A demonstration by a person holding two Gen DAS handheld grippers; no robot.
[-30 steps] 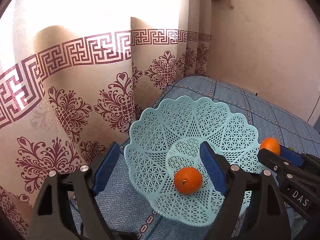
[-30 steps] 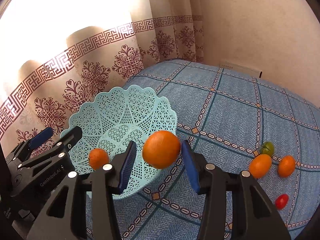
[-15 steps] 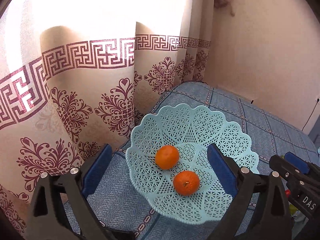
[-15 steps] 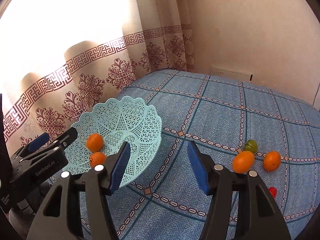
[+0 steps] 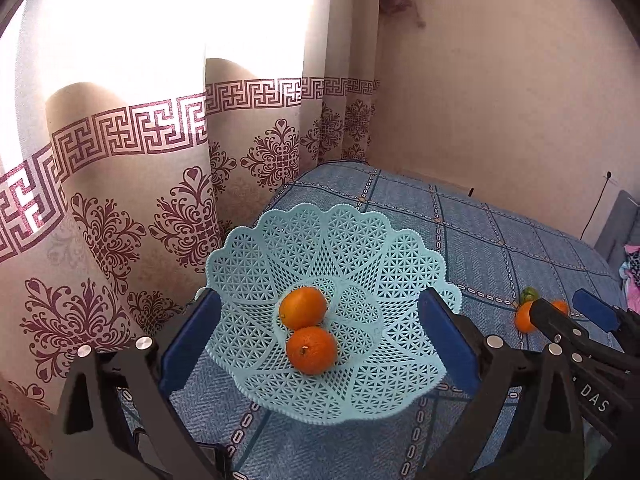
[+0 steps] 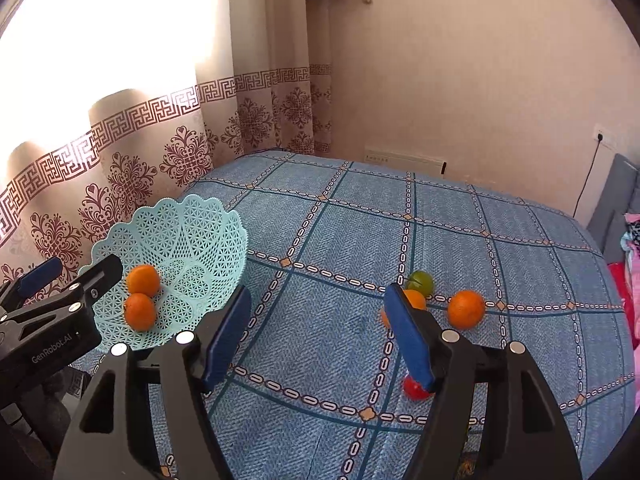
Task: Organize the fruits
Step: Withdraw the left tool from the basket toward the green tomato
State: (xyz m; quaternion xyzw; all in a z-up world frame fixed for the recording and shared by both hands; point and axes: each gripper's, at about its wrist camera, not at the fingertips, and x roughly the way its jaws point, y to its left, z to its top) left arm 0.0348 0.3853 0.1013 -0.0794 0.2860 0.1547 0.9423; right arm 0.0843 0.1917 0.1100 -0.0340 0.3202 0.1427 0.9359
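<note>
The left gripper hangs wide and empty around the near side of the mint basket. Two oranges now lie touching in it, where a second ago there was one, so that delivery is done.

From the right wrist, the right gripper, which carried that orange, is spread wide, holding nothing, and has swung toward the loose fruit on the blue bedspread: two oranges, one green fruit, one small red fruit, four left.

place: home bedroom | signs: quilted bed cover, patterned curtain (backlit), wall socket
</note>
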